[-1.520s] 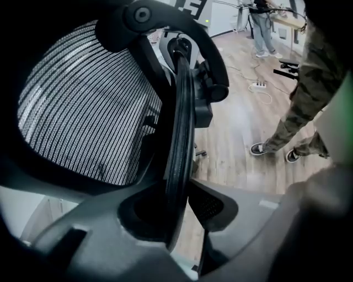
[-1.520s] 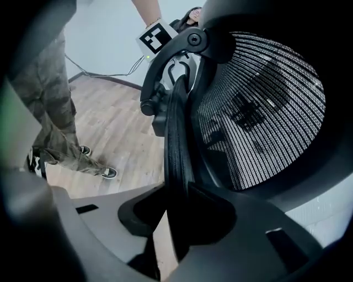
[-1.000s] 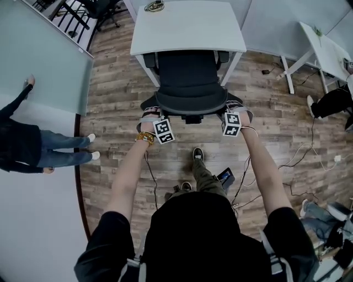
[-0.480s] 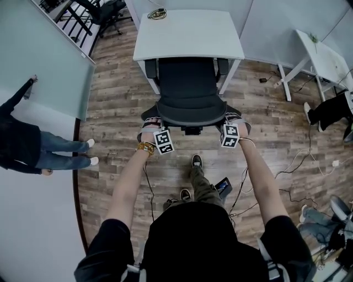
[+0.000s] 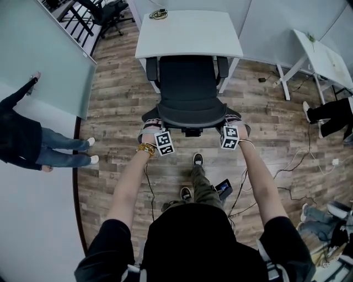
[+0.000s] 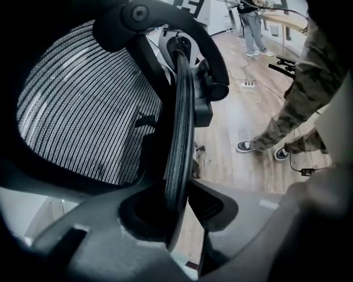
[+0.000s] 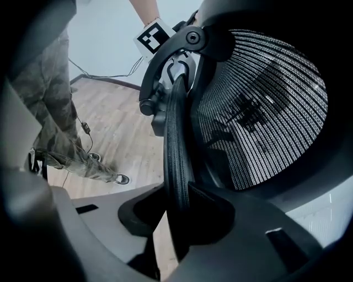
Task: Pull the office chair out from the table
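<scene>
**Gripping the chair back from both sides**

Seen from the head view, the office chair stands on the wood floor right against the near edge of the white table, with its armrests beside the table legs. Its backrest faces the person. The left gripper is at the backrest's left edge and the right gripper at its right edge, with both arms stretched forward.

In the left gripper view, the left gripper has its jaws closed at a middling width on the backrest rim, beside the mesh. In the right gripper view, the right gripper clamps the opposite rim in the same way. A coil of cable lies at the table's far edge. A bystander in jeans stands well off to the left.
</scene>
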